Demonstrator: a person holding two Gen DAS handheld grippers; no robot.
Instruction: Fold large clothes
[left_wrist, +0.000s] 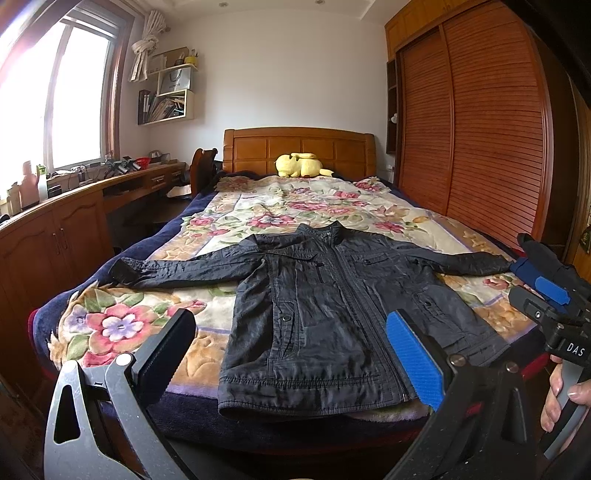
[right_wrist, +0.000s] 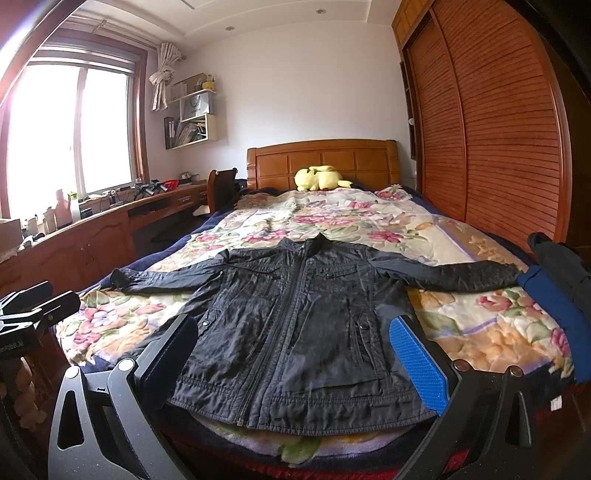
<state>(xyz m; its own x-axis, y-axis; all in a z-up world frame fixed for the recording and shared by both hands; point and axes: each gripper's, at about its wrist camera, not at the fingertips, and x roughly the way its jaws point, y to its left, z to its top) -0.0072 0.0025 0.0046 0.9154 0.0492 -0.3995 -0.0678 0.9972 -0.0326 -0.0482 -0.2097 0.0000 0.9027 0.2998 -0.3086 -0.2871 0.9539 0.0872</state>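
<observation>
A black zip-up jacket (left_wrist: 314, 295) lies front up on the floral blanket (left_wrist: 122, 325), collar toward the headboard, both sleeves stretched out sideways. Its hem reaches the foot edge of the bed. My left gripper (left_wrist: 290, 325) hovers open over the lower left half of the jacket with nothing between its fingers. In the right wrist view the jacket (right_wrist: 295, 295) fills the middle, and my right gripper (right_wrist: 295, 328) stands open above its hem, holding nothing. Each gripper shows at the edge of the other's view: the right gripper (left_wrist: 546, 295), the left gripper (right_wrist: 44, 297).
A yellow plush toy (left_wrist: 301, 165) rests by the wooden headboard (left_wrist: 295, 147). Dark and blue garments (right_wrist: 550, 291) are piled at the bed's right edge. A slatted wardrobe (left_wrist: 480, 129) runs close along the right. A cluttered desk (left_wrist: 74, 206) and a chair (left_wrist: 203, 170) line the left.
</observation>
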